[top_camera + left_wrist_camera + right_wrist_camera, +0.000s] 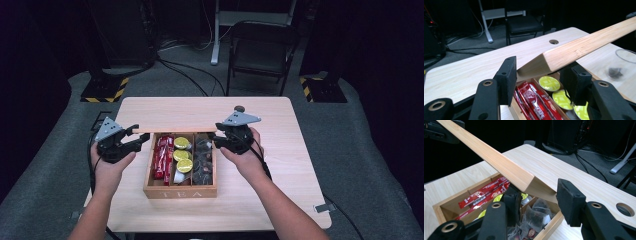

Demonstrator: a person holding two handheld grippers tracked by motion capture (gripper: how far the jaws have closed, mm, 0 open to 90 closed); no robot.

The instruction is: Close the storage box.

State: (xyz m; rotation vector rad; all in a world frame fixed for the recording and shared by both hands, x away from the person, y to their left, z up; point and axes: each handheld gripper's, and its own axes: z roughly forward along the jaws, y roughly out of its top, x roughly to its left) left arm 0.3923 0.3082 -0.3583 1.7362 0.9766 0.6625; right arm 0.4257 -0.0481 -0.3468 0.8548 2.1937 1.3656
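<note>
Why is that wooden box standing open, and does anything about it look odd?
The tea box's lid is lifted, hinged up along the far side, each end between a gripper's jaws: left gripper, right gripper. In the left gripper view one pad seems to stand off the wood. Inside the tea box, red sachets, yellow-green pods and dark tea bags lie sorted; nothing spilled.

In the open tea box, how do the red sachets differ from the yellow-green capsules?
The red sachets are long, flat packets; the capsules are small and round. The red sachets are red with printing, while the capsules show plain yellow-green tops. The red sachets lie lengthwise in the left compartment; three capsules show in a row in the middle one. Both sit inside the same wooden box, below its rim.
</note>
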